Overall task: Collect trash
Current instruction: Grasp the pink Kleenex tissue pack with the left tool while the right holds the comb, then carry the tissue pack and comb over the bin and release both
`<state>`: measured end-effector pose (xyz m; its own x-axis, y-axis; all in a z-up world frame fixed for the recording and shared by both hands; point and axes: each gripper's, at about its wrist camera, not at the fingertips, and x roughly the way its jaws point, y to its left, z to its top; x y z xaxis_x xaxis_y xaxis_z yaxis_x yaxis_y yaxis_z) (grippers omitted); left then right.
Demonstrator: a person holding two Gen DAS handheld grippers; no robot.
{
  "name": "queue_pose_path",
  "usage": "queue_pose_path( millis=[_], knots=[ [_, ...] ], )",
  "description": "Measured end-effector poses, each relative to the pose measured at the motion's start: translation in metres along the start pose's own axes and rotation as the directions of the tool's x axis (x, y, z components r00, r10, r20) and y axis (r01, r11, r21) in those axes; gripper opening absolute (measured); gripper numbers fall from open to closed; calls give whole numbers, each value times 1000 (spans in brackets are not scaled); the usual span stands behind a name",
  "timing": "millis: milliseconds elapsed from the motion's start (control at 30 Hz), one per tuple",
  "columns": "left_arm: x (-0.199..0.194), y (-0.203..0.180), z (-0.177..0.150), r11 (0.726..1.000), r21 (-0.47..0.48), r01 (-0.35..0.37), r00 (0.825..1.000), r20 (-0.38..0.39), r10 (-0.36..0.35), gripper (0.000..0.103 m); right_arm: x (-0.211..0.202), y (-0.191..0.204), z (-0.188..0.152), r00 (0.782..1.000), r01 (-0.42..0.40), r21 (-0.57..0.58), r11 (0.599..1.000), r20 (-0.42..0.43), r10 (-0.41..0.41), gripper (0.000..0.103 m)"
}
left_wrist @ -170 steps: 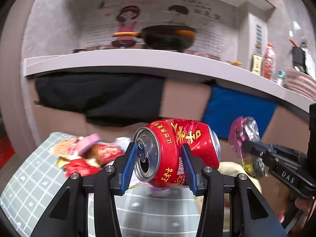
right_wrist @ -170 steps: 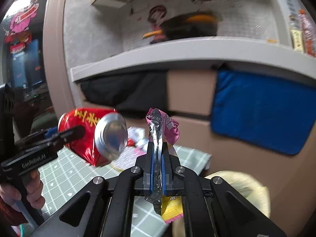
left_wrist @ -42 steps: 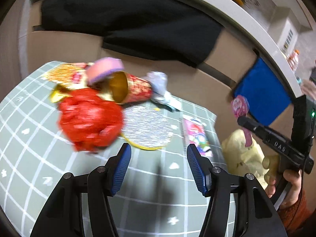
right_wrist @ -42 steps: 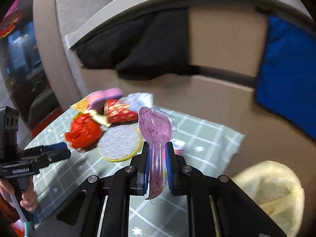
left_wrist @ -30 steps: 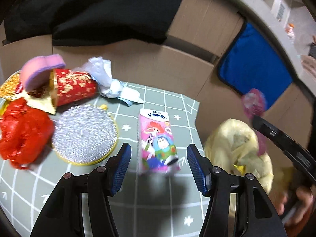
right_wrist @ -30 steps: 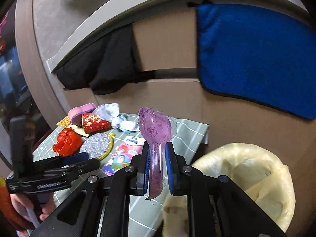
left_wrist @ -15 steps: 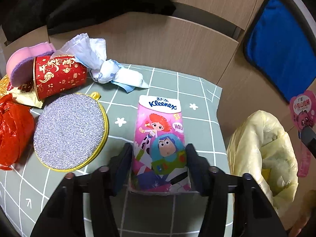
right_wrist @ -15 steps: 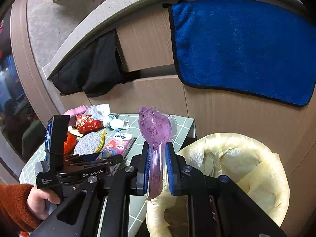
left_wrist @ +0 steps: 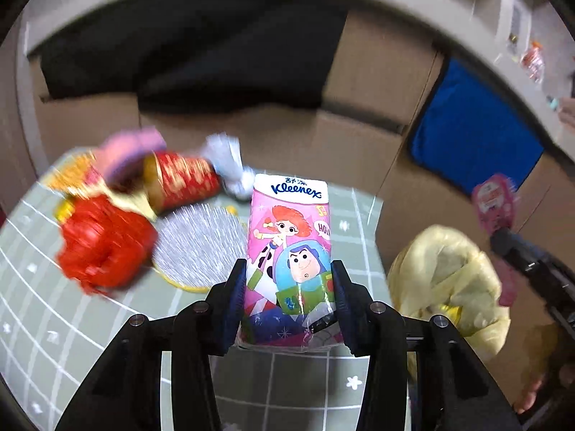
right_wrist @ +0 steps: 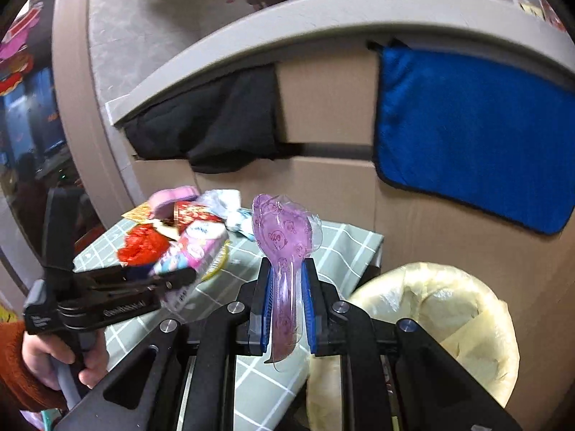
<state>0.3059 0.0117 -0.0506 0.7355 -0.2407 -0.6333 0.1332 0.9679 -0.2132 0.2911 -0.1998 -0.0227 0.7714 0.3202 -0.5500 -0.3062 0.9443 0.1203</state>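
Note:
My left gripper is shut on a pink Kleenex tissue pack with cartoon figures and holds it lifted above the green checked tablecloth. The pack also shows in the right wrist view, held in the left gripper. My right gripper is shut on a clear purple plastic blister wrapper, which shows in the left wrist view too. A bin lined with a yellow bag stands just right of the table, below my right gripper.
On the table lie a red crumpled bag, a round silver scouring pad, a red paper cup, a pink sponge and crumpled white tissue. Cardboard panels, a black cloth and a blue towel hang behind.
My left gripper closed on the Kleenex pack and lifted it off the table. My right gripper keeps the purple wrapper and has stayed by the yellow bag.

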Motion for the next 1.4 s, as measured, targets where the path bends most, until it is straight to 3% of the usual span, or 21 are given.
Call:
queue_pose_path(
  millis=[233, 567, 900, 1133, 1400],
  knots=[
    [-60, -12, 14, 999, 40, 18, 987, 156, -24, 46, -30, 22, 12, 998, -1, -44, 999, 59, 4, 15],
    [-78, -67, 19, 988, 121, 95, 974, 191, -117, 46, -83, 8, 15, 988, 64, -35, 997, 142, -59, 15],
    [-41, -138, 14, 967, 175, 187, 975, 84, -204, 46, -116, -54, 6, 976, 130, 75, 989, 165, -141, 15],
    [2, -170, 4, 955, 197, 220, 975, -33, -218, 46, -97, -97, -10, 986, 141, 139, 980, 74, -152, 15],
    [42, -176, -7, 952, 191, 241, 967, -132, -218, 46, -66, -124, -27, 989, 148, 198, 969, 1, -151, 15]
  ],
)
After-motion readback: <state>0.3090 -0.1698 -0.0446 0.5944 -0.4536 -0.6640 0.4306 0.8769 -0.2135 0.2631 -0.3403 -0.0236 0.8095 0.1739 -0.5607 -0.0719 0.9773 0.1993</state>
